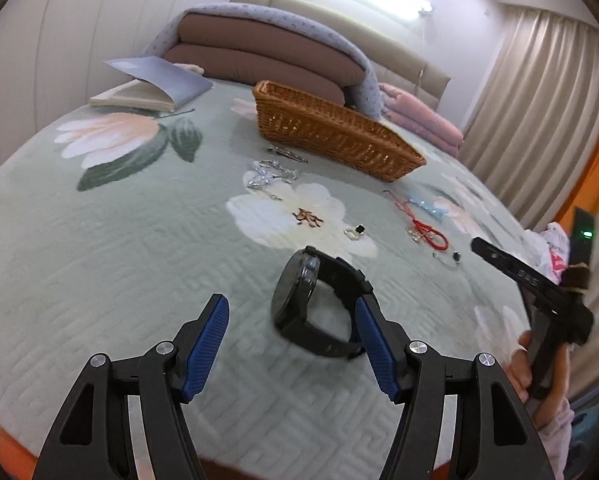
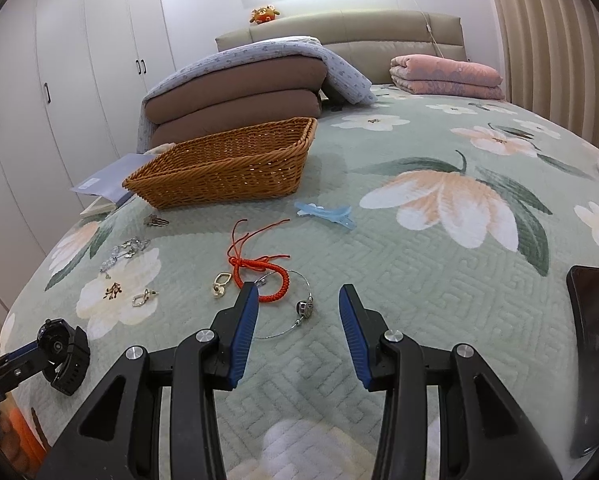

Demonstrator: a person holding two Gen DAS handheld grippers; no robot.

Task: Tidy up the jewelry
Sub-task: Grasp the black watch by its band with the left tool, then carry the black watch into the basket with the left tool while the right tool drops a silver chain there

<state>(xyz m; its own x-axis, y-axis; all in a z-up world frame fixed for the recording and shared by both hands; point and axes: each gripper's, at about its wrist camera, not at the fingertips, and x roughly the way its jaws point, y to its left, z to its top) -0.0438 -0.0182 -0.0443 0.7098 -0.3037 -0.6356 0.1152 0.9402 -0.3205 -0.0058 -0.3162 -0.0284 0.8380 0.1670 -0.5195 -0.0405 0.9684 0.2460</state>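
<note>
A black watch (image 1: 319, 304) lies on its side on the green floral bedspread, just ahead of my open left gripper (image 1: 291, 320); its strap nearly touches the right finger. It also shows in the right wrist view (image 2: 61, 354). My right gripper (image 2: 297, 312) is open above a thin silver bangle (image 2: 299, 312) and next to a red cord bracelet (image 2: 259, 268). A wicker basket (image 2: 227, 168) stands farther back; it also shows in the left wrist view (image 1: 331, 132). Earrings (image 2: 221, 284), a silver chain (image 2: 125, 252) and a blue hair clip (image 2: 325, 212) lie scattered.
An open book (image 1: 151, 88) lies at the back left. Folded brown pillows (image 2: 235, 92) and a pink blanket (image 2: 447, 74) sit by the headboard. A black phone (image 2: 593, 344) lies at the right edge. The bed edge is close below both grippers.
</note>
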